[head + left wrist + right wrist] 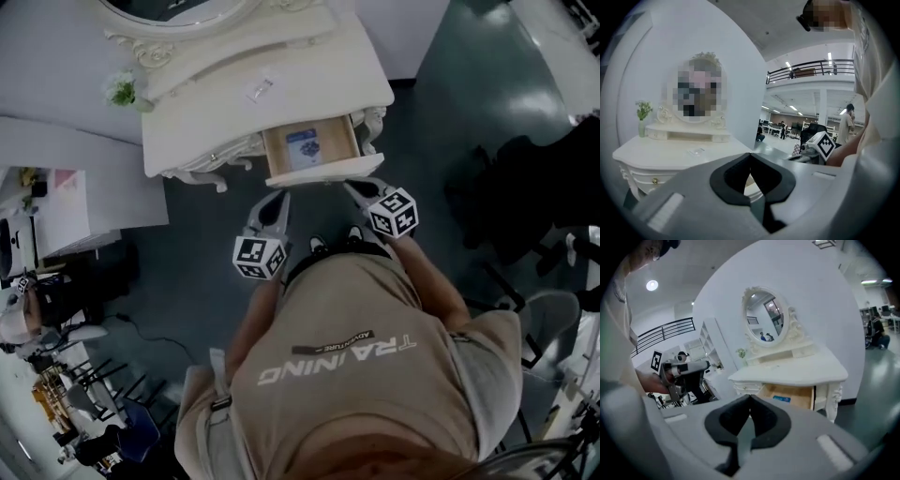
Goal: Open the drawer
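A white dressing table (234,103) stands ahead of me, and its right drawer (311,150) is pulled out, with a blue card (305,146) lying inside. My left gripper (272,208) hangs just short of the drawer front, jaws shut and empty. My right gripper (361,190) sits close to the drawer's right corner, also shut on nothing. In the right gripper view the shut right gripper (750,397) points at the open drawer (790,396) from a little way back. In the left gripper view the left gripper (750,154) faces the tabletop (670,154).
A small vase of flowers (122,89) and a clear packet (260,90) rest on the tabletop below the oval mirror (763,320). A white desk (66,206) stands to the left, and dark office chairs (525,187) to the right. My feet (333,244) are below the drawer.
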The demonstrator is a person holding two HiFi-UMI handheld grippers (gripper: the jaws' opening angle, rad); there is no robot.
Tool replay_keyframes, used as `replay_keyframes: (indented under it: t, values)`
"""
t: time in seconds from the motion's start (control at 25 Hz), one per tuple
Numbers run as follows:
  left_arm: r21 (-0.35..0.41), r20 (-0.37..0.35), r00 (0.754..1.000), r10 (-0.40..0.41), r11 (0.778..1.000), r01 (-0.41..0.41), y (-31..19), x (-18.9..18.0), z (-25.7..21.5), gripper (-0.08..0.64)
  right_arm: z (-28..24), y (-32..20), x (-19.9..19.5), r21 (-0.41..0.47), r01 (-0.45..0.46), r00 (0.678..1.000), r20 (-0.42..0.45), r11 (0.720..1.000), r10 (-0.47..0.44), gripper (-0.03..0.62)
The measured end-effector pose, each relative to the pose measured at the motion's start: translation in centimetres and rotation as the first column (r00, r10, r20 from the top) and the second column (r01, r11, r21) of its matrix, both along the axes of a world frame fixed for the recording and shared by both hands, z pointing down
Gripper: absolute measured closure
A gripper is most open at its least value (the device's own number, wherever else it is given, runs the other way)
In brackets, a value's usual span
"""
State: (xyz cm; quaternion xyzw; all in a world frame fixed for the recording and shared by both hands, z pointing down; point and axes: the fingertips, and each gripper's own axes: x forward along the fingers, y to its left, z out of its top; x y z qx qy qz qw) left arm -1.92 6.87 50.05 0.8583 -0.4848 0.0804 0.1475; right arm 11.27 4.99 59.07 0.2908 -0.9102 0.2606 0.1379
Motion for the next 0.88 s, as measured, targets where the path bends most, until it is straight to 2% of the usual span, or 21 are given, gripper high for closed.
replay_keyframes:
  t: [0.16, 0.28, 0.48, 0.64, 0.76, 0.88]
  values:
    - [0.036, -0.025, 1.0, -0.002, 0.999, 0.003, -0.4, -1.1, -2.8, 0.554, -6.1, -0.2, -1.2, 0.146, -0.005, 1.0, 0.009, 0.989, 0.004, 0.589]
    - [0.059, -0.002, 1.0, 0.001, 0.998, -0.001, -0.6, -2.0, -4.2, 0.554, -9.8, 0.1, -2.1, 0.238, -0.003, 1.0, 0.004, 0.971, 0.002, 0.589]
    - [0.12, -0.029, 1.0, 0.006, 0.993, -0.003, -0.7, -3.0, -7.8, 0.554, -15.7, 0.9, -2.2, 0.385, -0.014, 1.0, -0.011, 0.923, 0.02, 0.589]
    - [0.193, 0.009, 1.0, 0.011, 0.981, -0.013, -0.8, -3.2, -11.4, 0.554, -20.7, 1.0, -1.9, 0.496, -0.016, 0.999, -0.029, 0.868, 0.035, 0.589]
    - [0.251, 0.044, 0.999, 0.008, 0.968, -0.018, -0.4, -3.4, -14.0, 0.554, -23.5, 1.1, -1.7, 0.54, -0.024, 0.999, -0.022, 0.842, 0.042, 0.589]
    - [0.285, 0.035, 0.999, -0.007, 0.959, -0.003, -0.2, -4.2, -15.3, 0.554, -24.8, 1.0, -2.1, 0.567, -0.028, 0.999, -0.02, 0.823, 0.048, 0.589]
